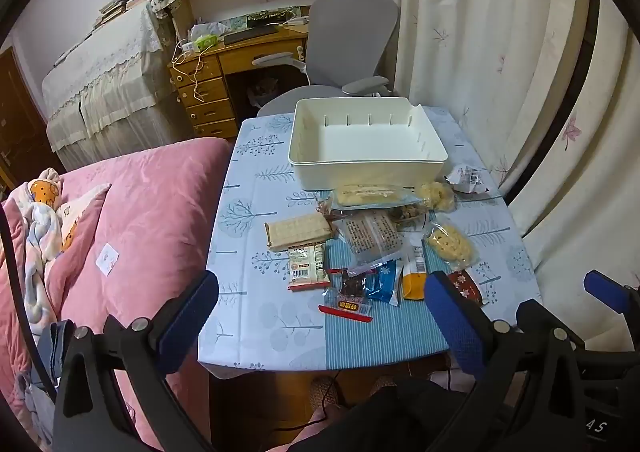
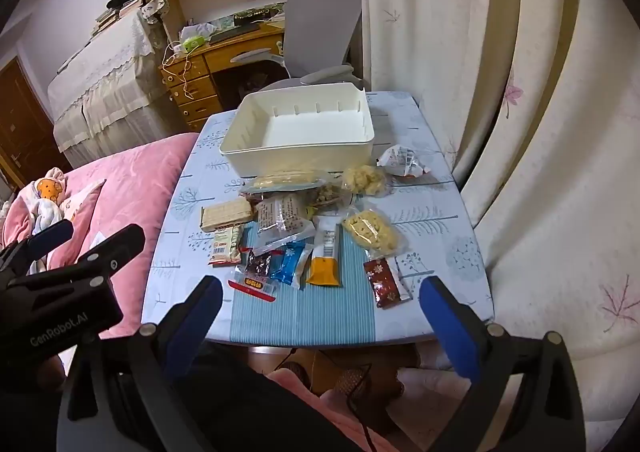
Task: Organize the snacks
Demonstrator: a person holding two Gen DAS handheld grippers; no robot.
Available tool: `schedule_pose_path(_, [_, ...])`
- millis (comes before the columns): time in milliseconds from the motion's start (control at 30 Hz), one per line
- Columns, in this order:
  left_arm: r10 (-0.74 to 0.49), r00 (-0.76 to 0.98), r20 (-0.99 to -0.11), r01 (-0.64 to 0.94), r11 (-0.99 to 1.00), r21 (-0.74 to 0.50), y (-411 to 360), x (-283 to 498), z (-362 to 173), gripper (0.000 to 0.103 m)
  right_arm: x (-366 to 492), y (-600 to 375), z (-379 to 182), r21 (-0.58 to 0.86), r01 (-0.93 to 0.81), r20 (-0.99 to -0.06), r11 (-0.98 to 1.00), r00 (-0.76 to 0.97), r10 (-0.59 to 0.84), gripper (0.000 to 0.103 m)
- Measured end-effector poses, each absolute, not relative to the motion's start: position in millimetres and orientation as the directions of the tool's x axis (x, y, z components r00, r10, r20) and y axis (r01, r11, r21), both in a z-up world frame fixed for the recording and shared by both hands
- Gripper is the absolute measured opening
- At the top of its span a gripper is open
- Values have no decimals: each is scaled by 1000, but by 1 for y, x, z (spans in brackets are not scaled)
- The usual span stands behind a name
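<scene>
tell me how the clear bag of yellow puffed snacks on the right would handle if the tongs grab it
The clear bag of yellow puffed snacks looks light and crinkly, so it probably flexes and may slip. Its pieces seem brittle; a hard squeeze could crush them.

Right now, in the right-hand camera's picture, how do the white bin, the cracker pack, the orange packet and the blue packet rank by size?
1. White bin, by far the largest.
2. Cracker pack.
3. Orange packet, close to the cracker pack; it lies nearer the camera, so that order is unsure.
4. Blue packet, smallest.
</scene>
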State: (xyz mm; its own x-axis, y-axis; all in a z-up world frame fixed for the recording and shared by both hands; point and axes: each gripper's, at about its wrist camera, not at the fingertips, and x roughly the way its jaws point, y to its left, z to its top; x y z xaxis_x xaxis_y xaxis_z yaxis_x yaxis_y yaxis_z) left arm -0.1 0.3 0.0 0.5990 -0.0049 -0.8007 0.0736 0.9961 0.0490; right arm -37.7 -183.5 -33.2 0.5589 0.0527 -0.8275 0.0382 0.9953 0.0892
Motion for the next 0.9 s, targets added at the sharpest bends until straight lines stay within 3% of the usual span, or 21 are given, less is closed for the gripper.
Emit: schedule_pose_path(900, [-23, 598, -801, 94, 995, 42, 2, 2, -1, 101, -32, -179, -33, 44, 30, -833, 999, 553, 20, 99])
